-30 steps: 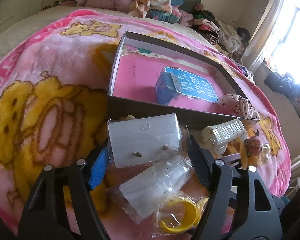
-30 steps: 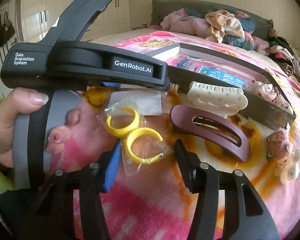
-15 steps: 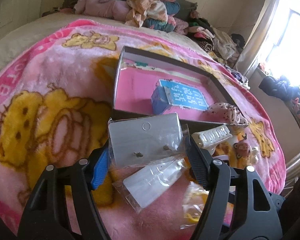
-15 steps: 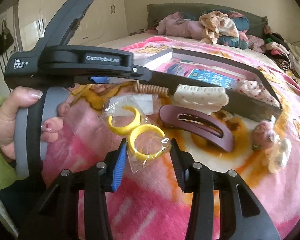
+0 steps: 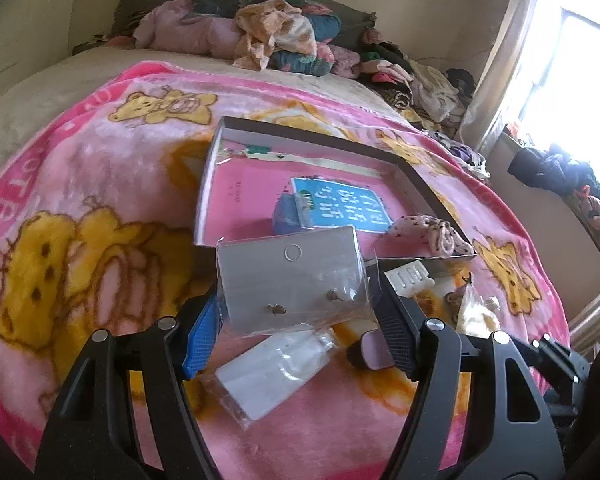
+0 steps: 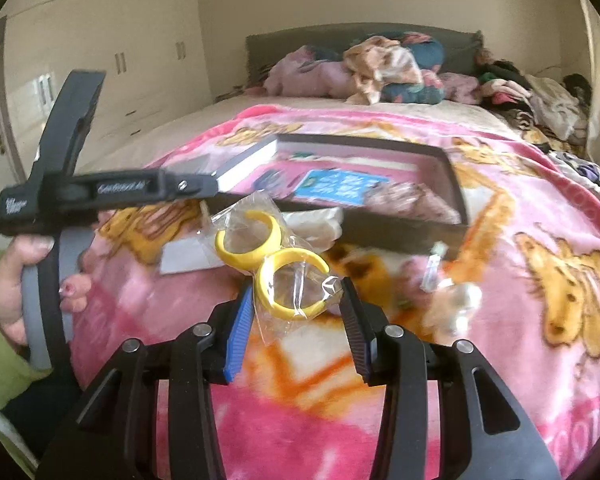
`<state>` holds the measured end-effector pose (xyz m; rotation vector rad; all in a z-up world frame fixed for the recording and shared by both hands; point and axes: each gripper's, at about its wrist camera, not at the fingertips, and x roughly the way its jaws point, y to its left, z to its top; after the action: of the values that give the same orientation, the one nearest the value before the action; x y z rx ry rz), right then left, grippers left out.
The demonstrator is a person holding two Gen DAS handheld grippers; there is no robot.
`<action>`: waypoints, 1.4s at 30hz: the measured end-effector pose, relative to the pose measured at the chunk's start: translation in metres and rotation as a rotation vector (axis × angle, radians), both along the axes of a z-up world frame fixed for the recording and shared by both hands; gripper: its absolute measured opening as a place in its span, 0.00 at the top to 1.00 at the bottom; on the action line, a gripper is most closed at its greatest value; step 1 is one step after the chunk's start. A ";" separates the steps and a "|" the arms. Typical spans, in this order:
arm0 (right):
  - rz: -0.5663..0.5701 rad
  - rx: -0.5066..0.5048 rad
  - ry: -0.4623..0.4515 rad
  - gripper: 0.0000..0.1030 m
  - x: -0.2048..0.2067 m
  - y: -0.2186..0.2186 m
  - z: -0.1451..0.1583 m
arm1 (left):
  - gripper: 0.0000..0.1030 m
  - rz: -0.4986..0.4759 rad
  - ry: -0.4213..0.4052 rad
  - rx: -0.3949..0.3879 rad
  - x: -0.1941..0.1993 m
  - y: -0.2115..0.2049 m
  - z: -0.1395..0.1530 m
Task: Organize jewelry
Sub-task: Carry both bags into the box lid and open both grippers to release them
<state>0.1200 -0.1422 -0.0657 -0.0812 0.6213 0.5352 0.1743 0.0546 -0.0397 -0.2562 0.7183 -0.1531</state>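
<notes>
The left gripper (image 5: 296, 320) is holding a bagged earring card (image 5: 290, 278) pinched across its width between the fingers (image 5: 200, 334), the card's long axis running side to side and its face turned up toward the camera. The box (image 5: 416, 178), a shallow dark-walled tray lying open on the pink blanket over the bed (image 5: 100, 184), is sitting directly ahead of those fingers, its near wall just beyond the card's far edge. That is the relation the next move seems to depend on: the card is lying in line with the box and only needs carrying forward over the near wall.

The right gripper (image 6: 296, 312) is clamping a clear bag with two yellow hoops (image 6: 290, 284), the bag raised off the blanket and the nearer hoop sitting between the fingers. In the right wrist view the box is lying ahead and slightly right, farther off than it is from the left gripper, so the left hand looks the nearer to a drop.

Compared with a second ago, the card is riding higher and closer to the box, now overlapping its near wall in the left wrist view. The hoop bag, then lying flat on the blanket between open fingers, is now gripped and lifted. A second bagged card (image 5: 272, 368) is lying on the blanket beneath the left gripper.
</notes>
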 end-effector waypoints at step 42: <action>-0.214 0.019 -0.013 0.61 0.111 -0.059 0.022 | 0.41 -0.088 0.001 0.121 0.080 -0.072 0.002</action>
<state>0.2309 -0.2013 -0.0438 0.0003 0.6042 0.3329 0.2538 -0.0177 -0.0373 -0.1086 0.7378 -0.1927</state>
